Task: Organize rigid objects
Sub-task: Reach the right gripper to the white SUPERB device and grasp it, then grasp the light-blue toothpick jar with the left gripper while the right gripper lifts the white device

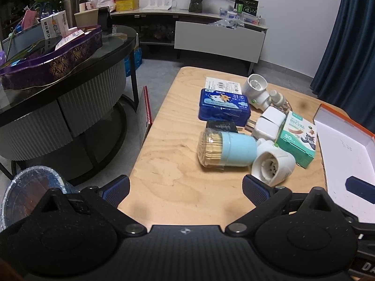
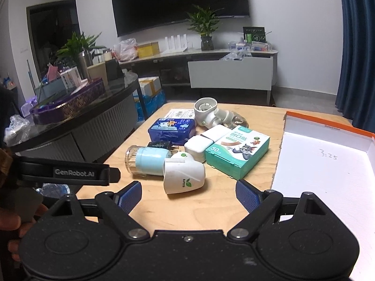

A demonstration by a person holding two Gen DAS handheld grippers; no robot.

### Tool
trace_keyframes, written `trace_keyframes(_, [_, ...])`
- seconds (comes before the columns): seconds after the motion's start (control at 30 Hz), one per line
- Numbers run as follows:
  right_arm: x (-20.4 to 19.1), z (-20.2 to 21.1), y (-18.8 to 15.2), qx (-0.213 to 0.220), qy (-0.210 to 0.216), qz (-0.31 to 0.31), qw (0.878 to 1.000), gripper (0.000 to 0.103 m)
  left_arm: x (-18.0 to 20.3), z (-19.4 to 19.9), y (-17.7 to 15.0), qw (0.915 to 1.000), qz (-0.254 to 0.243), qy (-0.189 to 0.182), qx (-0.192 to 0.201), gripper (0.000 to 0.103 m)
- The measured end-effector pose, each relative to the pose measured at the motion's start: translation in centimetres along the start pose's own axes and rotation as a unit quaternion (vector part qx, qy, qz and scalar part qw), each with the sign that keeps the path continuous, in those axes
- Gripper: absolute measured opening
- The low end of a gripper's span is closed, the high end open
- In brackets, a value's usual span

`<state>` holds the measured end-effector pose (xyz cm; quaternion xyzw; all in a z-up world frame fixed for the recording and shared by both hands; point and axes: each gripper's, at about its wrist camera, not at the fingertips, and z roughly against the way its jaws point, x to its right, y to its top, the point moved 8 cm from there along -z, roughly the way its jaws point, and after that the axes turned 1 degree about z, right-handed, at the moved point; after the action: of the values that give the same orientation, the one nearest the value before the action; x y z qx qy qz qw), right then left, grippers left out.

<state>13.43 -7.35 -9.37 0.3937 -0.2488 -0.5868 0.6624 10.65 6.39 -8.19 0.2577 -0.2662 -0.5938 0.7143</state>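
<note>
Clutter is gathered toward the middle of a pale wooden surface point(image 1: 164, 164), seen from both wrist cameras. In the left wrist view, the left gripper point(image 1: 186, 190) is held low at 6 o'clock with its blue-padded fingers point(image 1: 117, 187) spread wide apart and nothing between them. A toothpick jar point(image 1: 225, 149) with a light blue sleeve is seen lying on its side at about 1 o'clock from that gripper, touching a white plug-in device point(image 1: 273, 164) just to its right. A dark blue tin point(image 1: 222, 107) is placed beyond the jar, with a small black item point(image 1: 221, 126) between them. A green bandage box point(image 1: 297, 138) is set at 2 o'clock, beside a white adapter point(image 1: 269, 123). An open white box with an orange rim point(image 1: 346, 140) is found at 3 o'clock, and a dark blue object point(image 1: 359, 188) is lying inside it. In the right wrist view, the right gripper point(image 2: 188, 195) is likewise shown with its fingers point(image 2: 247, 196) parted and empty, the white plug-in device directly at 12 o'clock before it.
</note>
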Motion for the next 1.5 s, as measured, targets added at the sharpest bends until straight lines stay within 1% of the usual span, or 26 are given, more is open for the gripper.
trace_keyframes(0.27, [-0.8, -3.9, 0.6, -0.027, 0.013, 0.003, 1.0, 0.102, -1.6, -1.0, 0.5, 0.9999, 0.012, 0.007, -0.004, 0.103])
trace_keyframes(0.37, [-0.9, -5.6, 0.9, -0.039, 0.017, -0.004, 0.999, 0.102, -2.4, -1.4, 0.7, 0.9996, 0.015, 0.021, -0.005, 0.103])
trace_keyframes(0.5, [-0.4, -7.7, 1.1, -0.056, 0.008, -0.018, 0.998, 0.102, -3.3, -1.8, 0.9, 0.9994, 0.029, 0.014, -0.008, 0.103])
trace_keyframes(0.7, [-0.1, -10.9, 1.1, -0.094, 0.005, -0.032, 0.995, 0.102, -2.9, -2.4, 1.4, 0.9996, 0.026, 0.005, -0.007, 0.103])
trace_keyframes(0.73, [-0.1, -11.1, 1.0, -0.102, 0.006, -0.035, 0.994, 0.098, -2.7, -2.5, 1.4, 0.9997, 0.025, 0.002, -0.006, 0.103])
trace_keyframes(0.77, [-0.3, -11.3, 0.9, -0.113, 0.006, -0.037, 0.993, 0.089, -2.5, -2.6, 1.5, 0.9997, 0.023, -0.001, -0.005, 0.103])
trace_keyframes(0.8, [-0.2, -11.1, 0.8, -0.114, 0.005, -0.04, 0.993, 0.075, -2.3, -2.7, 1.6, 0.9998, 0.02, -0.003, -0.005, 0.103])
trace_keyframes(0.97, [0.9, -9.0, 0.5, -0.105, 0.006, -0.051, 0.993, 0.074, -1.0, -3.2, 2.0, 0.9998, 0.011, -0.015, -0.001, 0.103])
trace_keyframes(1.1, [2.3, -5.8, 0.7, -0.08, -0.006, -0.052, 0.995, 0.073, 0.9, -3.8, 2.4, 0.9995, 0.01, -0.03, 0.003, 0.103])
trace_keyframes(1.2, [3.4, -3.6, 0.6, -0.064, -0.019, -0.054, 0.996, 0.073, 2.7, -4.7, 2.5, 0.9996, 0.001, -0.028, 0.005, 0.103])
trace_keyframes(1.33, [4.6, -1.8, 0.3, -0.054, -0.027, -0.06, 0.996, 0.073, 4.4, -6.5, 2.3, 0.9999, -0.004, -0.011, 0.002, 0.103])
trace_keyframes(1.43, [5.0, -0.6, 0.2, -0.046, -0.03, -0.056, 0.997, 0.073, 4.8, -8.1, 2.1, 0.9999, -0.006, 0.014, -0.007, 0.103])
trace_keyframes(1.5, [5.2, 0.0, 0.2, -0.041, -0.033, -0.052, 0.997, 0.073, 4.8, -8.9, 2.2, 0.9996, -0.012, 0.024, -0.004, 0.102])
